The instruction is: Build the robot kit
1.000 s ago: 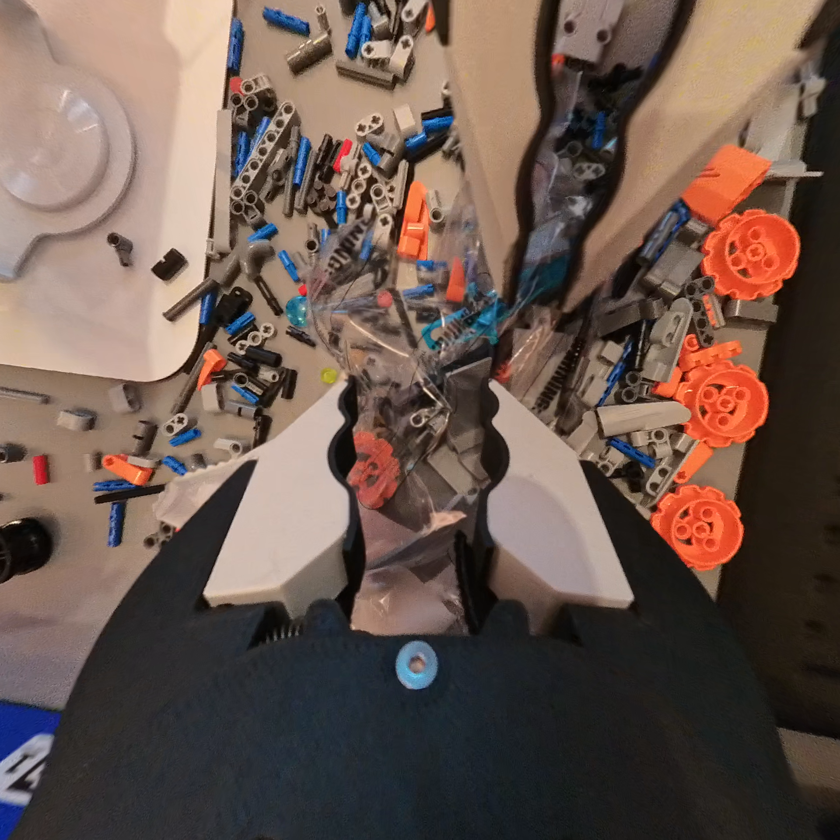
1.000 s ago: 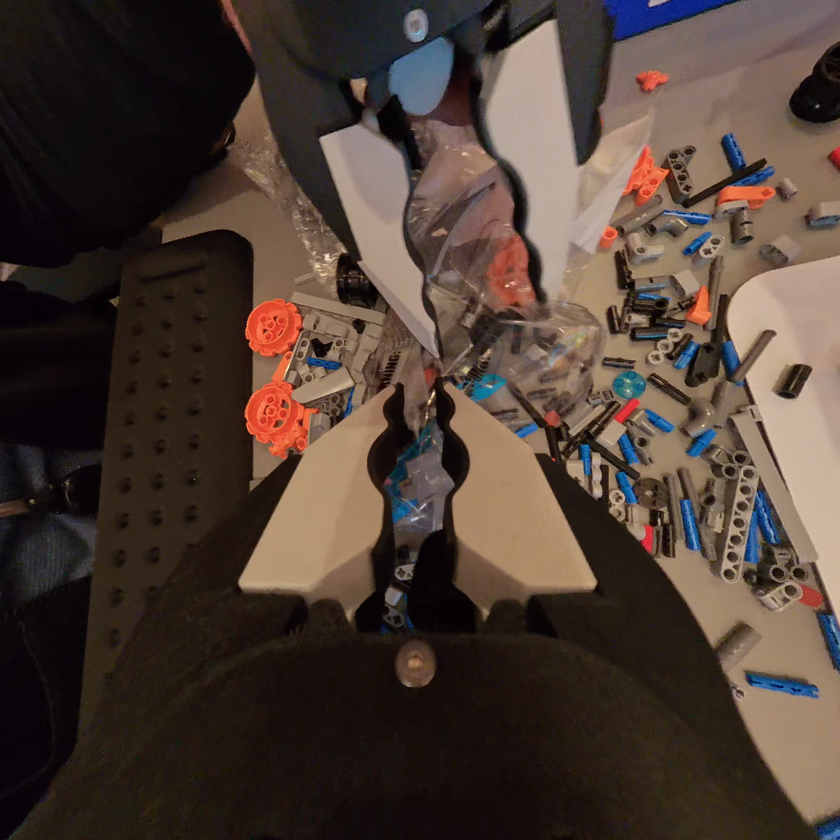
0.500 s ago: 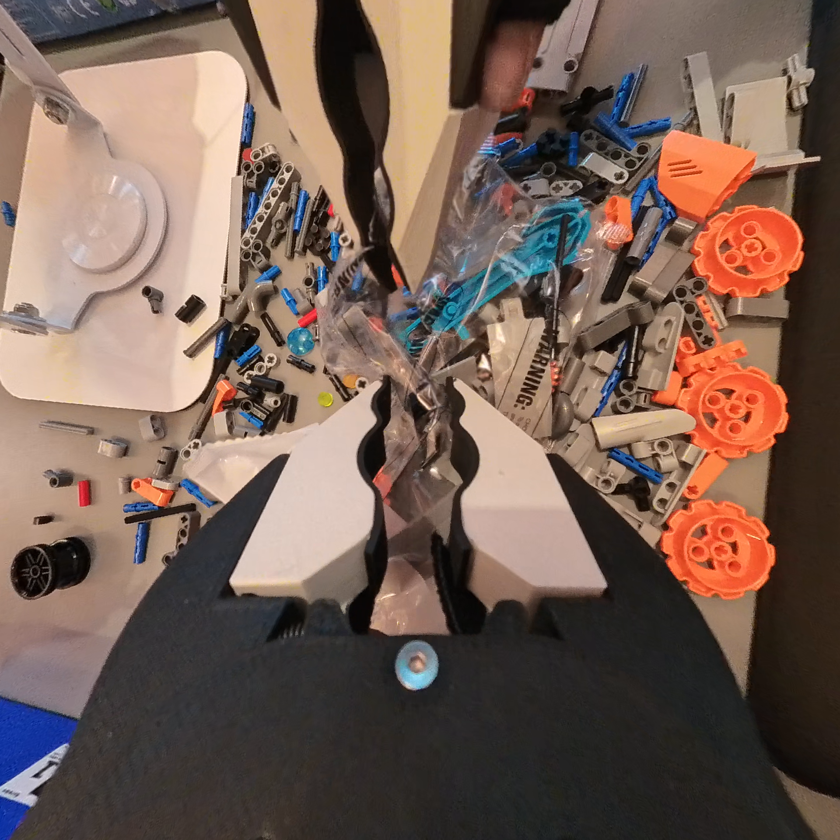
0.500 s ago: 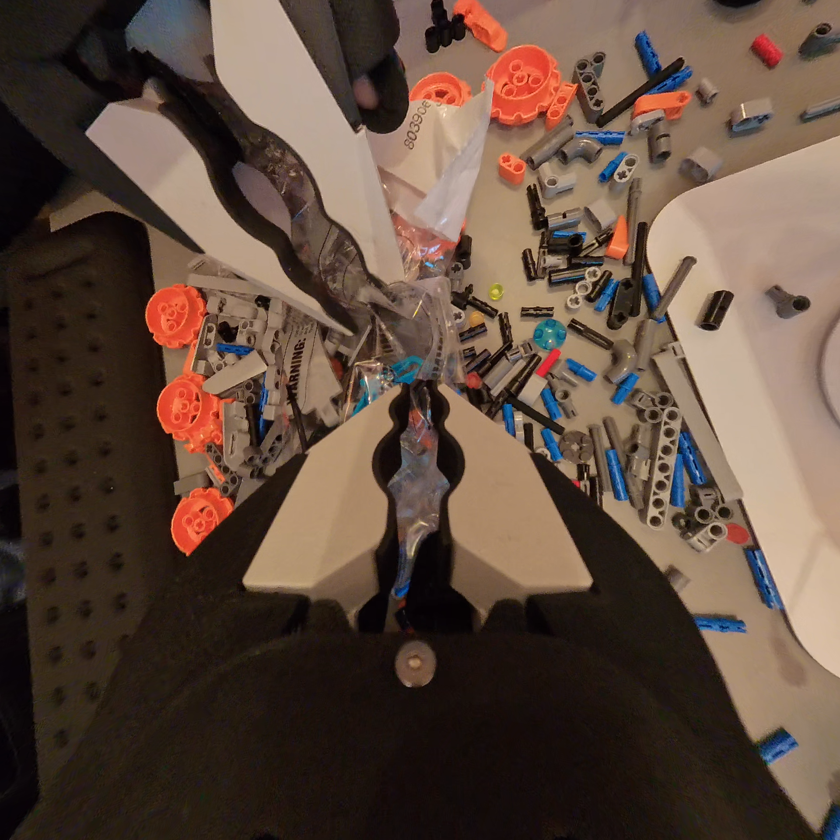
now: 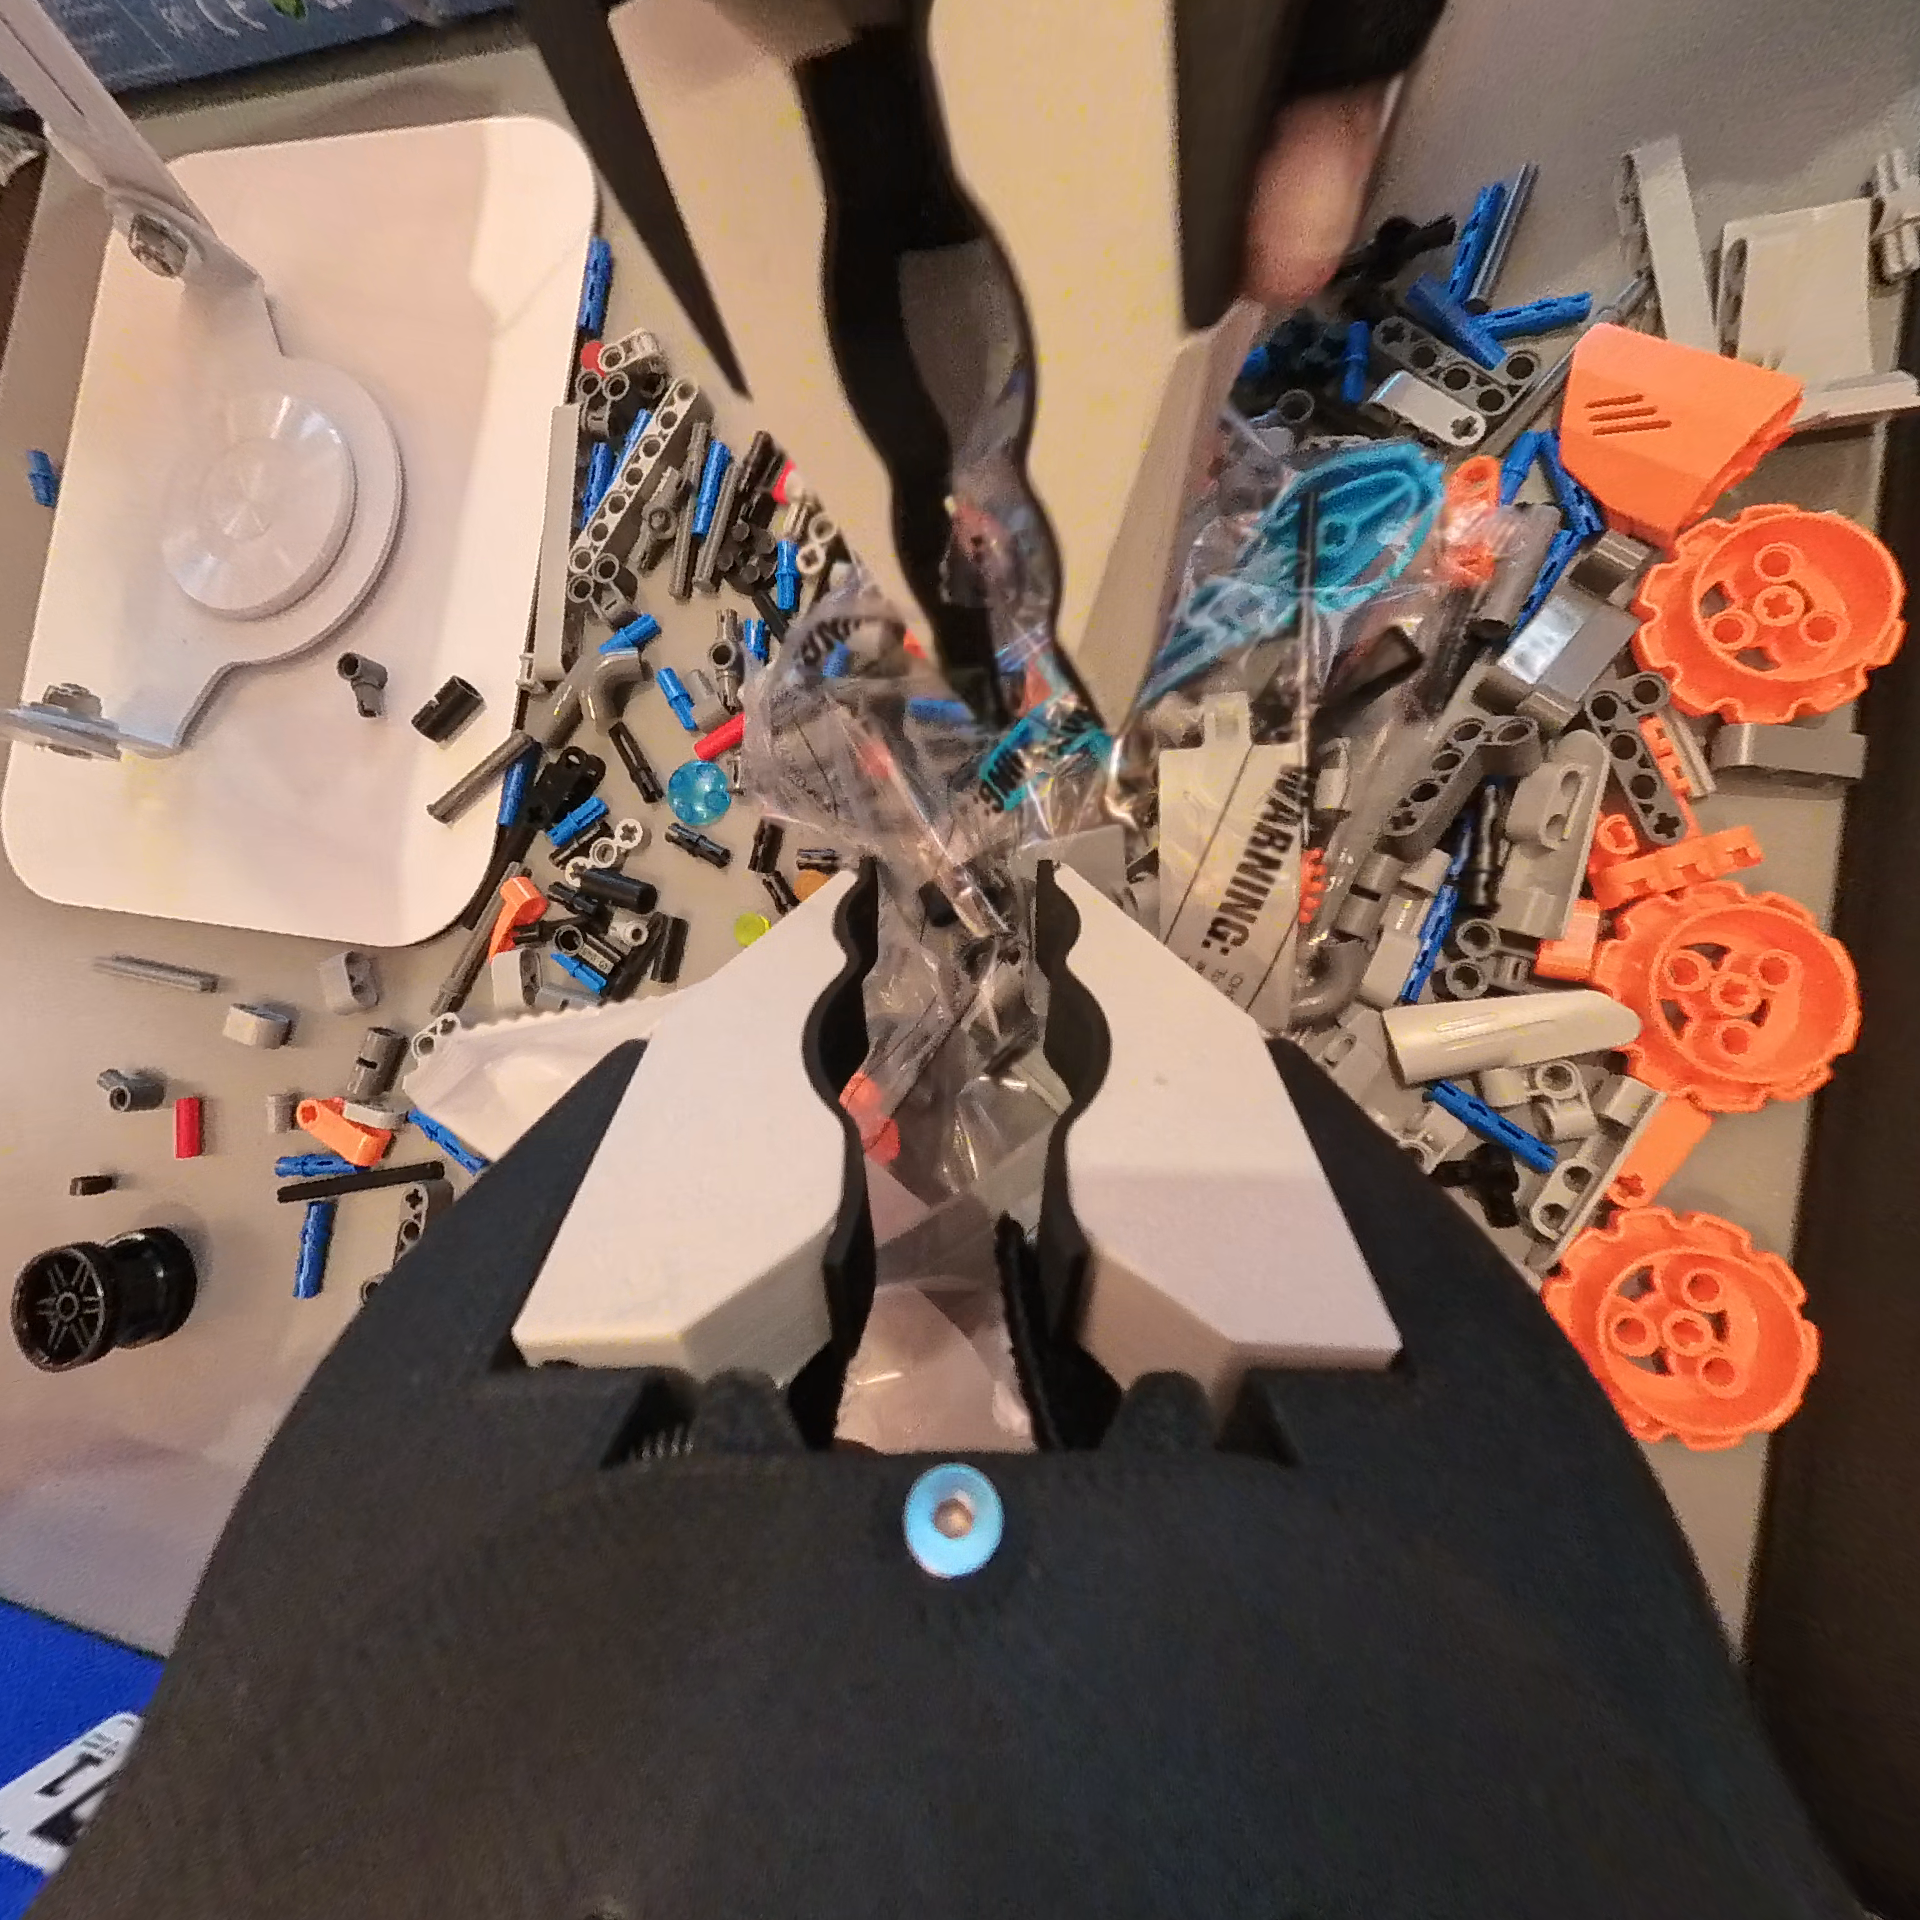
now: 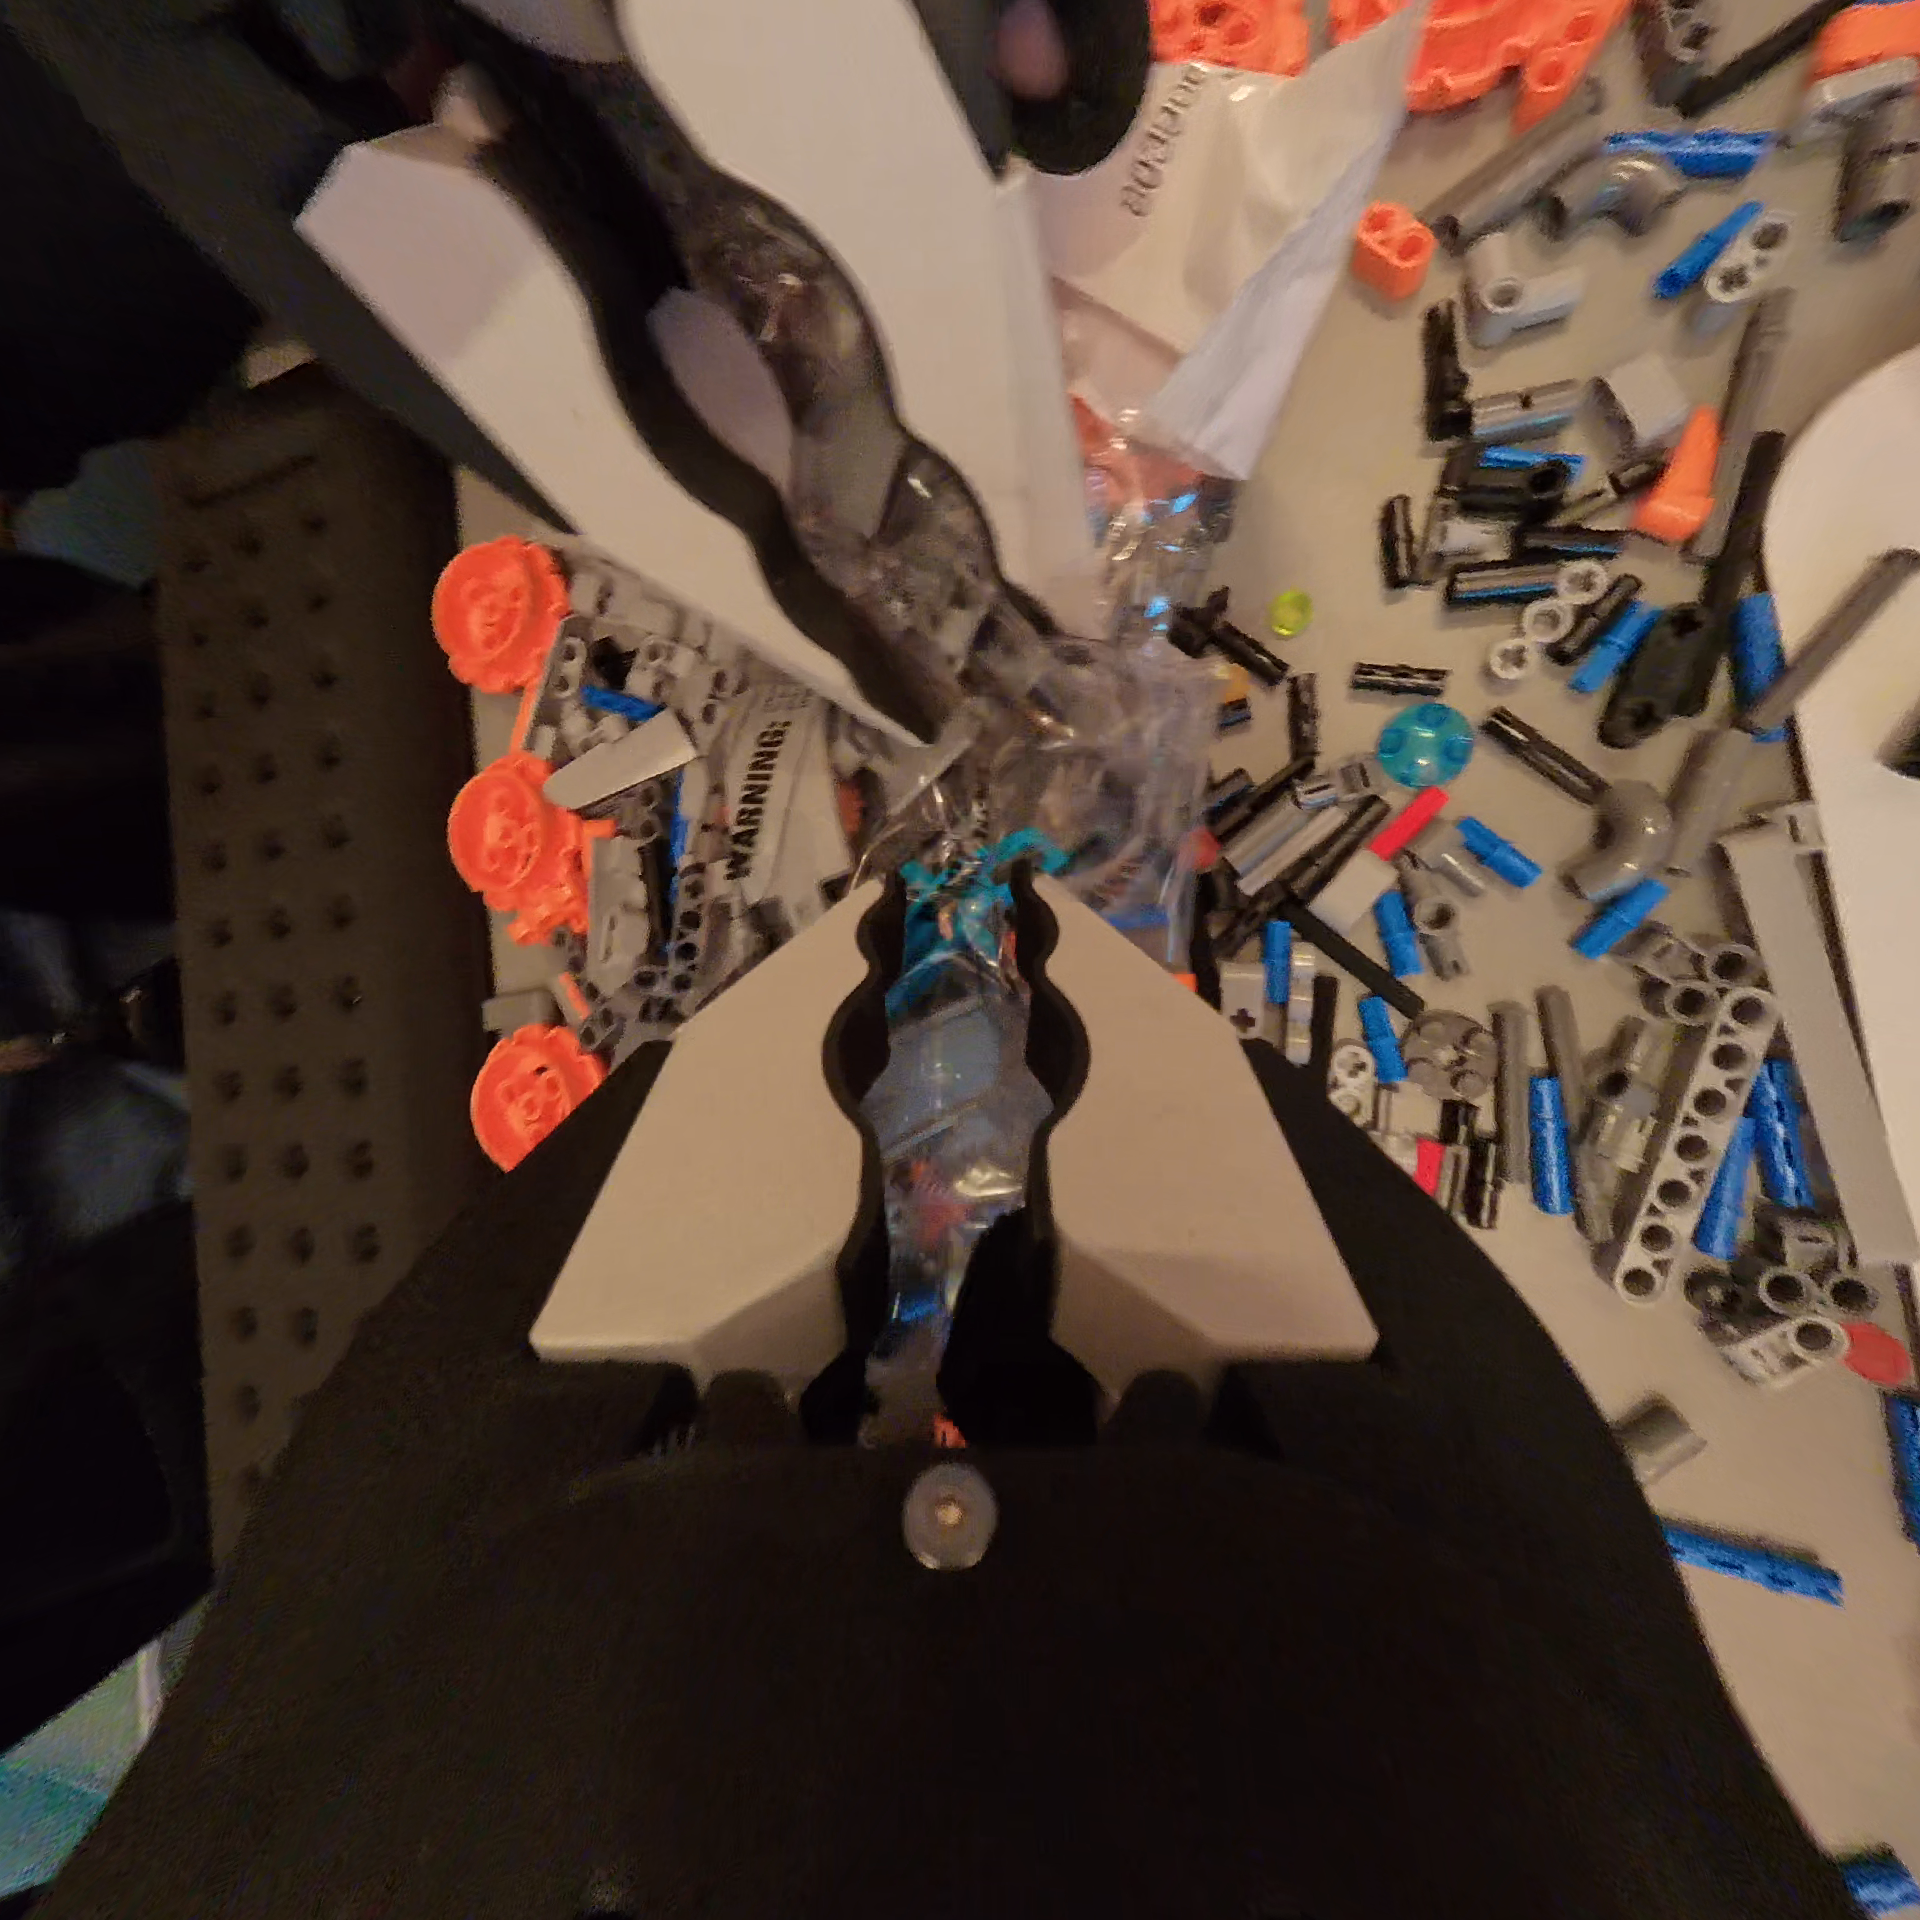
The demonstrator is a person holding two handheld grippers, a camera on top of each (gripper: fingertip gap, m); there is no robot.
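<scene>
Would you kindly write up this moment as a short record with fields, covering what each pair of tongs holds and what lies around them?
left tongs: shut on the clear plastic bag of small parts
right tongs: shut on the same bag, at its other end
bag state: stretched between both tongs, above the table
beside the bag: loose grey, black and blue pieces
table edge: orange wheels in a row
other: white tray; black wheel

Printed matter, recorded without transcription:
- Clear plastic bag (image 5: 1236,862), lying among grey parts on the bench (image 5: 62,1475): bold black warning print, smaller lines beneath.
- White paper bag (image 6: 1226,239): short black code.
- Blue booklet corner (image 5: 62,1756): white panel, partial black characters, unreadable.
</scene>
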